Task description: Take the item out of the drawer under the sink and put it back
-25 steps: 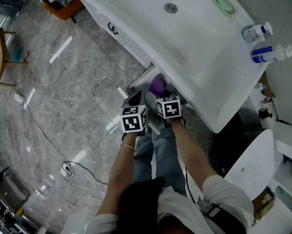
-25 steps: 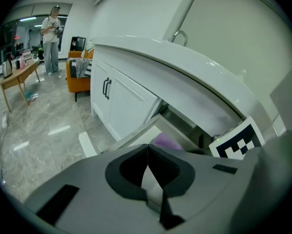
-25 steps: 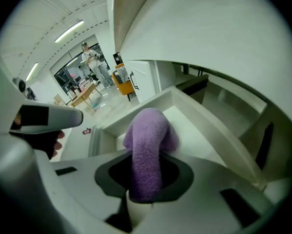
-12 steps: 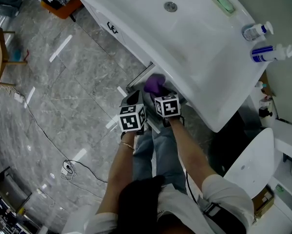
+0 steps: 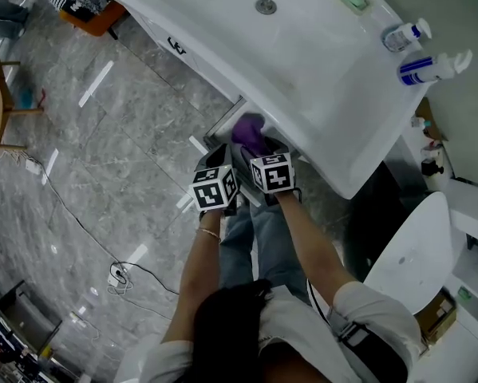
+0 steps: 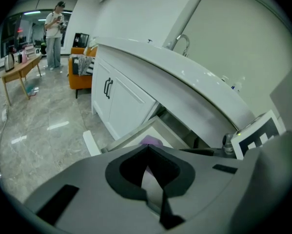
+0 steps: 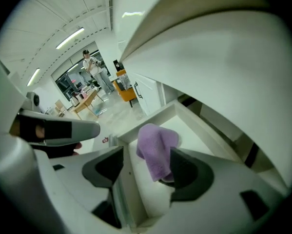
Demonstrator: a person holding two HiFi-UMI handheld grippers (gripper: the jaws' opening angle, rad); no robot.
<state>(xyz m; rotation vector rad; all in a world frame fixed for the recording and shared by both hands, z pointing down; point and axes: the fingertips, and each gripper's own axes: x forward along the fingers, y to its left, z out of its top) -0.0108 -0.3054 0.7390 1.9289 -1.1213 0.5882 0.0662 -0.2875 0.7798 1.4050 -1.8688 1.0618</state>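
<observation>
Right gripper (image 5: 258,150), its jaws just sprung wide, hangs over the cloth (image 5: 249,130) left lying in the drawer (image 5: 223,124). Left gripper view: left gripper (image 6: 146,149) closed, empty, at the drawer's front. Right gripper view: cloth lies lengthwise, just ahead between parted jaws.

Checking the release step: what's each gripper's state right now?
Left gripper: closed, empty.
Right gripper: open, jaws have just been opening; purple cloth lies loose between them in the drawer.
</observation>
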